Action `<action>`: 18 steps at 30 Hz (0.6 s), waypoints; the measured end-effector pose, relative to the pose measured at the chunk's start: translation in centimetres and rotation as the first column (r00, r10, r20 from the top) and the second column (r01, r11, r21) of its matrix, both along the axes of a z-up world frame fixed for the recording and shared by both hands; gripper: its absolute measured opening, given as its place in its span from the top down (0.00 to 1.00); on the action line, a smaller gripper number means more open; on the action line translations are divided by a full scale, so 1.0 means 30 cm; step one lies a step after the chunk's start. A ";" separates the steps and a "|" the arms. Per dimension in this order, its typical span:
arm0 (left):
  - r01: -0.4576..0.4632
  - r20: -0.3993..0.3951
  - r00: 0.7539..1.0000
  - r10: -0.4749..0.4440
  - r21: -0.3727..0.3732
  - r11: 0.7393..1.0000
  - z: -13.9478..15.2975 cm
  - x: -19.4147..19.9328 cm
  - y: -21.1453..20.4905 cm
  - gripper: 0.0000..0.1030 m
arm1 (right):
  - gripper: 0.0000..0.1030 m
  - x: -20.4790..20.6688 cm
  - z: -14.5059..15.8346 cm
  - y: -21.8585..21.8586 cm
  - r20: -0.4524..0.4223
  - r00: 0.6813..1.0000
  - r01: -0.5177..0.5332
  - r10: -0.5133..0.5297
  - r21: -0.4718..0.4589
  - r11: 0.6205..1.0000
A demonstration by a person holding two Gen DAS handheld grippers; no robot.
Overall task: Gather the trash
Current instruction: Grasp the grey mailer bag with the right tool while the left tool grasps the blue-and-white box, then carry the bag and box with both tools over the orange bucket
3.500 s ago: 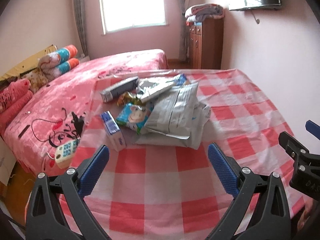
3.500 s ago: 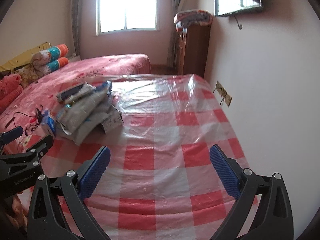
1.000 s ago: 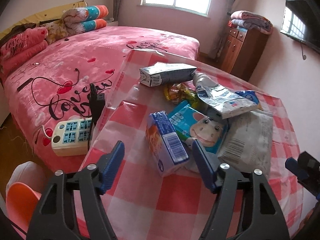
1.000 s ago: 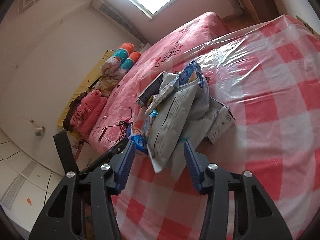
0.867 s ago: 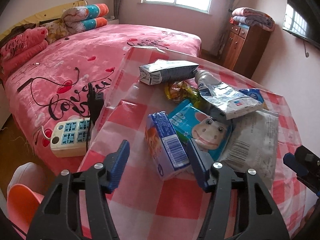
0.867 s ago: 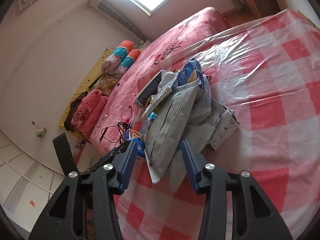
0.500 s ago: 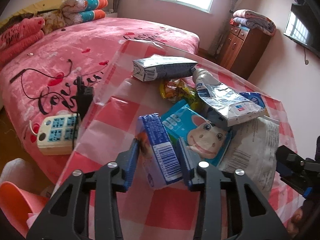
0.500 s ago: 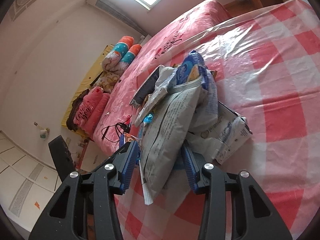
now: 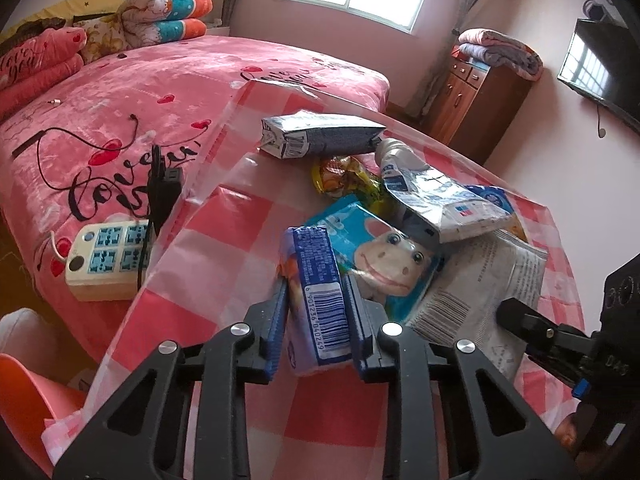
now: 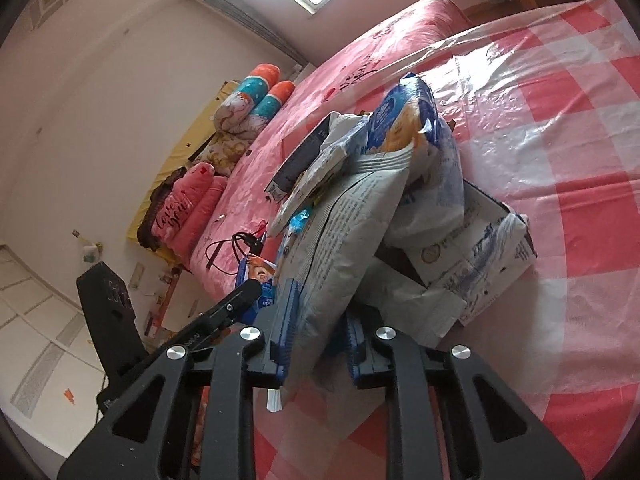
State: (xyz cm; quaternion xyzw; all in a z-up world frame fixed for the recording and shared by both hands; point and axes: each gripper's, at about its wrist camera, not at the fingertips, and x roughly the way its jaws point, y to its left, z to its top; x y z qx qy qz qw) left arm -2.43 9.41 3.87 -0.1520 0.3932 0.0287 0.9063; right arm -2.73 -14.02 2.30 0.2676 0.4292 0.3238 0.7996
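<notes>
Both grippers have closed in on the trash pile since 3.5 s ago, when they hovered spread wide over bare checked cloth short of it. Left gripper [image 9: 316, 316]: blue pads pressed against both long sides of the small blue carton [image 9: 316, 296], barcode face up, pinching it. Carton sits at the near edge of the pile on the red-and-white checked tablecloth [image 9: 248, 216], touching the light-blue cartoon-cow packet [image 9: 380, 256] just beside it.

Right gripper [image 10: 318, 326]: pads narrowed around the lower end of the grey printed bag [image 10: 344, 240], which stands tilted between them. Left pad touches the bag; contact on the right pad is partly hidden by bag folds, so the grip looks closed but I cannot fully confirm it.

Rest of pile, left wrist view: silver foil pouch [image 9: 440, 200] overlapping the cow packet's far side; yellow-orange wrapper [image 9: 344, 176] behind it; dark grey carton [image 9: 320, 136] lying on its side at the far edge. Right wrist view: blue snack bag [image 10: 408, 120] leaning on top of the grey bag, white printed box [image 10: 480, 248] lying to its right.

Off the cloth: white power strip [image 9: 108, 256] with black plug on the pink bedspread [image 9: 160, 80]. Wooden cabinet [image 9: 476, 96] by the far wall, folded blanket on top.
</notes>
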 end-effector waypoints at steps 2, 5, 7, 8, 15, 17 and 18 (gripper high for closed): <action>0.011 0.003 1.000 -0.011 -0.022 1.000 0.000 -0.019 -0.002 0.73 | 0.79 -0.016 0.000 0.002 0.005 1.000 0.000 0.000 -0.002 1.000; 0.027 0.009 1.000 -0.027 -0.036 0.999 0.003 -0.051 -0.010 0.73 | 0.80 -0.049 -0.001 0.001 0.015 1.000 0.011 -0.010 -0.016 1.000; 0.038 0.018 0.999 -0.037 -0.043 0.998 0.009 -0.081 -0.015 0.74 | 0.80 -0.074 -0.006 -0.003 0.011 1.000 0.019 -0.019 -0.006 1.000; 0.042 0.020 0.999 -0.041 -0.046 0.998 0.011 -0.090 -0.016 0.74 | 0.81 -0.088 -0.008 -0.009 0.010 1.000 0.022 -0.022 -0.001 1.000; 0.086 0.035 0.996 -0.084 -0.079 0.993 0.036 -0.183 -0.023 0.74 | 0.84 -0.196 0.008 -0.041 0.025 0.999 0.026 -0.026 -0.007 1.000; 0.099 0.041 0.995 -0.096 -0.077 0.992 0.044 -0.221 -0.024 0.74 | 0.84 -0.228 0.014 -0.046 0.029 0.999 0.023 -0.023 -0.013 1.000; 0.103 0.043 0.994 -0.100 -0.077 0.992 0.046 -0.231 -0.025 0.74 | 0.85 -0.244 0.017 -0.050 0.031 0.999 0.024 -0.024 -0.017 1.000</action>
